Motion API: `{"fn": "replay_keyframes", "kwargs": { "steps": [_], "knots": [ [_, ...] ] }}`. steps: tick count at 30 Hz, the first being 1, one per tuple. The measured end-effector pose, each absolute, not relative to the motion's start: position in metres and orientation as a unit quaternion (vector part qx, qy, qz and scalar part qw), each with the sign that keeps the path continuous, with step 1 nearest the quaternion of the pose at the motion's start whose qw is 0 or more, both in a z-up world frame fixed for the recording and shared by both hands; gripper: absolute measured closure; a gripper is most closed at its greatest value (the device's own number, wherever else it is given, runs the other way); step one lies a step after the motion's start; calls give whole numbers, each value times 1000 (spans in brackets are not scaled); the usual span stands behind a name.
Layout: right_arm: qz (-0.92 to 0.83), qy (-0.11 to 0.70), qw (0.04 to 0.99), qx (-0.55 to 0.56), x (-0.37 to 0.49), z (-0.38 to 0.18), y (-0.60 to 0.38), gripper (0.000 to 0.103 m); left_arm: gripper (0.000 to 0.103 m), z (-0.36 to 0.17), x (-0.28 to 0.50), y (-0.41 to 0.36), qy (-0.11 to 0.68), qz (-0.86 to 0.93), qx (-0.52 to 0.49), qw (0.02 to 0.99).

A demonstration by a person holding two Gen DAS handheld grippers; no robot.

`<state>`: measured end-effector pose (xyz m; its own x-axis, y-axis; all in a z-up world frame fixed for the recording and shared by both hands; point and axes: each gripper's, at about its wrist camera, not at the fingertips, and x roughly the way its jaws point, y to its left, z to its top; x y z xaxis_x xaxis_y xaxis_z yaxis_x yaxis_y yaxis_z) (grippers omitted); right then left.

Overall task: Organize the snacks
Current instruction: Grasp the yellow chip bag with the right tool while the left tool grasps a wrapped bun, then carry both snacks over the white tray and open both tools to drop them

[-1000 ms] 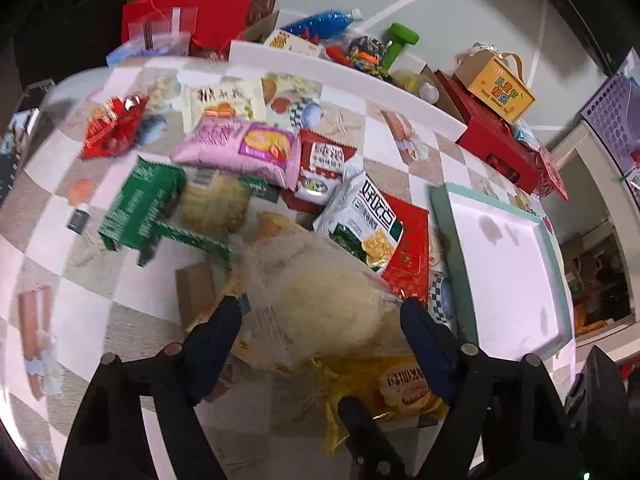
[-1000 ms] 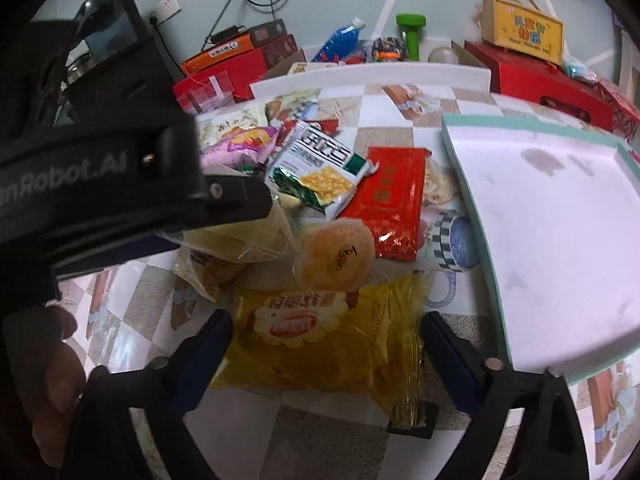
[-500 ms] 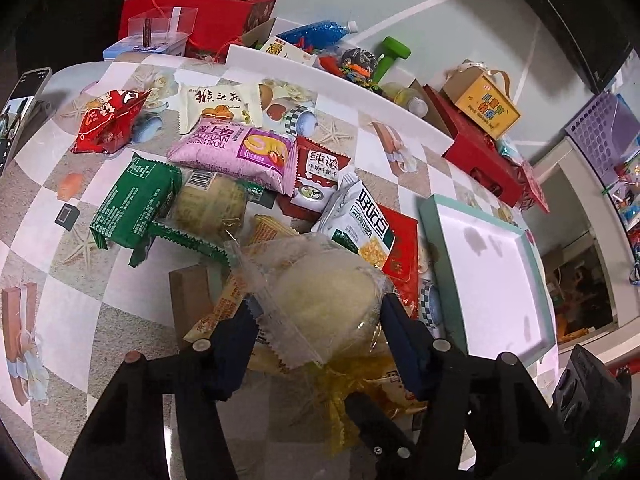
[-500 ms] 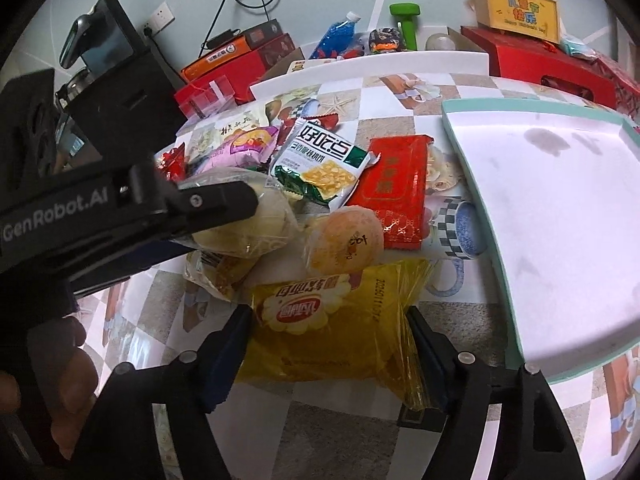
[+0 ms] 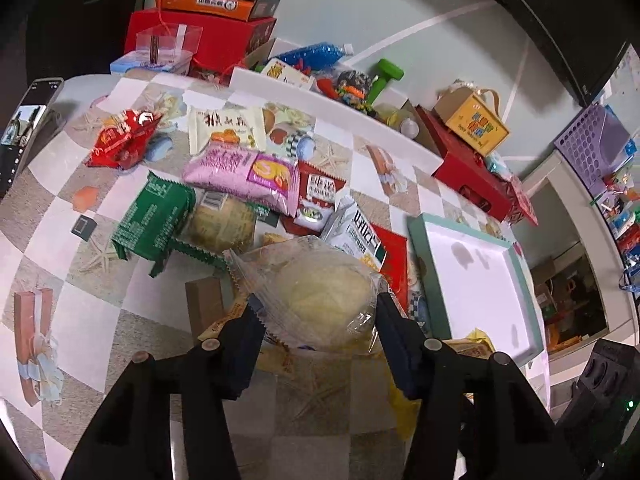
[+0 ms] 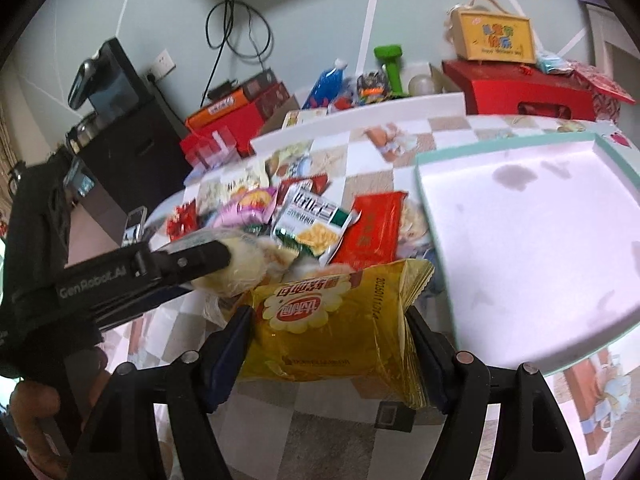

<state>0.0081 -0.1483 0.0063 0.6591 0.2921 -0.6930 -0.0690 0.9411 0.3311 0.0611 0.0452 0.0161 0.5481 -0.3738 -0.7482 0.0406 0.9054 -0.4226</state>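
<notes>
I am pinching a clear-wrapped pale bun between the fingers of my left gripper; its jaws have just been closing on the wrapper. My right gripper is clamping a yellow snack bag by its two sides, and the bag is tilting above the checkered table. The white tray with a teal rim is lying just right of the bag. The remaining snacks, among them a green packet and a pink bag, are lying piled on the table behind the bun.
</notes>
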Motion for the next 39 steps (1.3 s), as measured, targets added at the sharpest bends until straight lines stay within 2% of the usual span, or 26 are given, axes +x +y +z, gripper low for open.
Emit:
{"fn": "replay_keyframes", "kwargs": {
  "steps": [10,21,31,39],
  "knots": [
    [55,346,919,182,0,28,-192,27,47,37,54,32,425,-144,-166,878],
    [-73,298,929,209,-13,39,-274,27,47,49,55,-47,396,-236,-127,878],
    [-182,295,917,198,-10,20,-339,27,47,30,53,-122,407,-287,-92,862],
    [-207,300,906,216,-5,1,-369,27,47,4,64,-164,429,-296,-66,850]
  ]
}}
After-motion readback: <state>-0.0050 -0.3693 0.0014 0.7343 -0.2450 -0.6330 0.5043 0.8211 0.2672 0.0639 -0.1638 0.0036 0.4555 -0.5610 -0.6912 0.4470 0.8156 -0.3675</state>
